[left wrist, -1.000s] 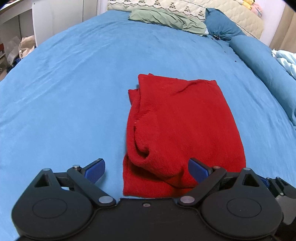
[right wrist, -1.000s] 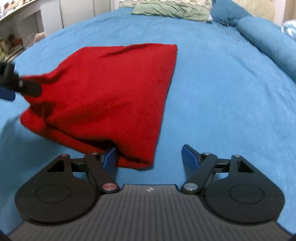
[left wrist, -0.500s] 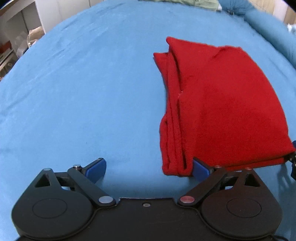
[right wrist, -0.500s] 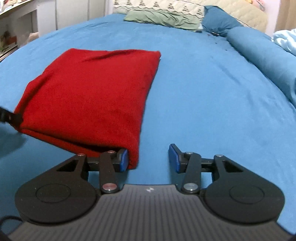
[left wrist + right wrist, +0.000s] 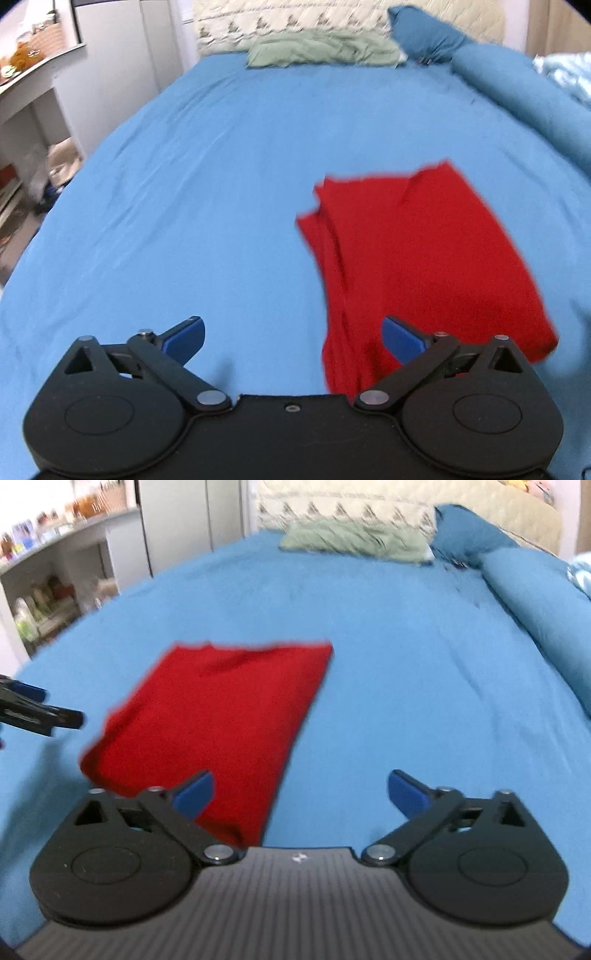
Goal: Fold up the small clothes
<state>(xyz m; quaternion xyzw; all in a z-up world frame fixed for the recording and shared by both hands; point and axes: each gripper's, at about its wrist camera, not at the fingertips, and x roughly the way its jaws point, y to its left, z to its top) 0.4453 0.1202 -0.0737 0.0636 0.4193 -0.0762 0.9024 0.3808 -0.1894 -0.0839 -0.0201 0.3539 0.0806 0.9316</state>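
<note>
Lying folded into a rectangle on the bed (image 5: 207, 177), the red garment (image 5: 424, 258) sits ahead-right of the left gripper (image 5: 293, 334) and ahead-left of the right gripper (image 5: 301, 788). Both grippers stand wide and empty. Folding looks finished; next probably means fetching another garment.

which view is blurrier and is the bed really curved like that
Right wrist view: more smeared, the red garment edges and green pillow streak. Left wrist view: milder blur on the garment. The blue bed sheet bulges from fisheye distortion in both.
</note>
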